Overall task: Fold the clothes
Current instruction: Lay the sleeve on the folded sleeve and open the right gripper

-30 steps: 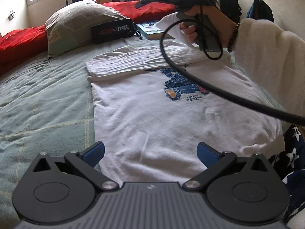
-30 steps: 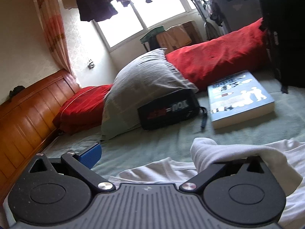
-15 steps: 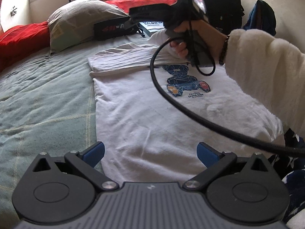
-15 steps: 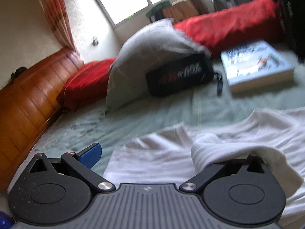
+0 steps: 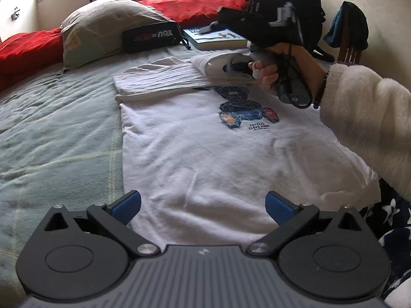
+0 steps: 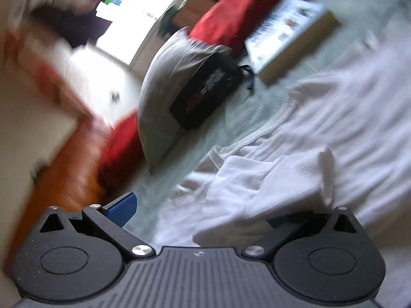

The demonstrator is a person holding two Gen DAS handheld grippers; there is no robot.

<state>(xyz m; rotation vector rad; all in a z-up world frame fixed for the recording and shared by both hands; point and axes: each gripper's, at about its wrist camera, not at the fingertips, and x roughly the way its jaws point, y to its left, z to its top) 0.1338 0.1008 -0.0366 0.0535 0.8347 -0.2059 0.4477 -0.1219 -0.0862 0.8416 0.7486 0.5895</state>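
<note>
Sleeve (image 6: 277,179) now lower, draped over right hand-held gripper (image 6: 203,213)

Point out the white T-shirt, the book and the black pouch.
white T-shirt (image 5: 205,154): left wrist view, plain chest fabric.
book (image 5: 218,38): left wrist view, its printed cover.
black pouch (image 5: 151,37): left wrist view, its lettered side.

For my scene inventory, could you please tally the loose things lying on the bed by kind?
White T-shirt: 1
Grey pillow: 1
Red cushions: 2
Black pouch: 1
Book: 1
Total: 6
</note>
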